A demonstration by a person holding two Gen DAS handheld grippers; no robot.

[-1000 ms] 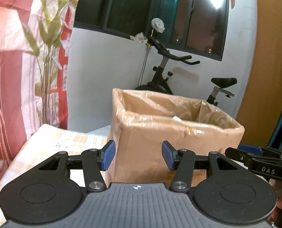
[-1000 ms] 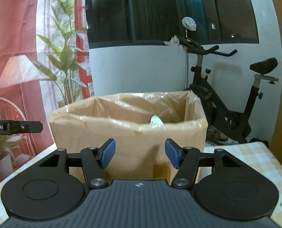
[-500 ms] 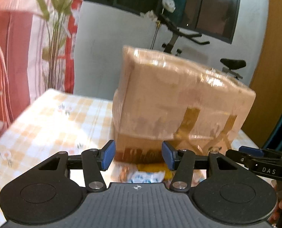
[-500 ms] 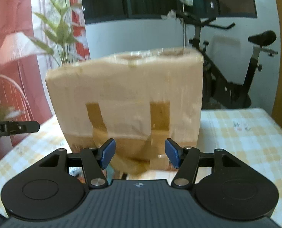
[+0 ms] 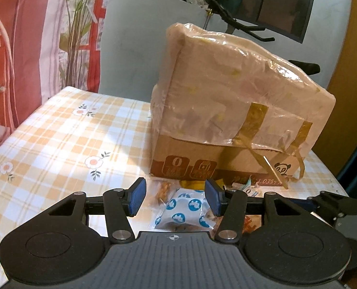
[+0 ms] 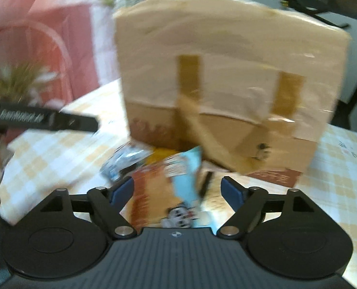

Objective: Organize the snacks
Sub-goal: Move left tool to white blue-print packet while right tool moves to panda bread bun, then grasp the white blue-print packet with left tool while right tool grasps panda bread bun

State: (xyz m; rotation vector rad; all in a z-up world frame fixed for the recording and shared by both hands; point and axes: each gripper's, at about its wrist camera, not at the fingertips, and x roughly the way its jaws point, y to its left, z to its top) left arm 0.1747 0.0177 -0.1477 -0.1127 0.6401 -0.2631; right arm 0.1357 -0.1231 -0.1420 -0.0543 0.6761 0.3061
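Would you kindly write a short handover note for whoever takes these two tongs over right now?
Left tongs: open, empty, over the white packet with blue dots.
Right tongs: jaws opening, nothing gripped, above the orange and blue packet.
Snacks lie in a loose pile on the checked tablecloth, in front of the plastic-lined cardboard box.
Done: cannot tell; the box's inside is hidden.
Left: pick up each packet, presumably for the box.
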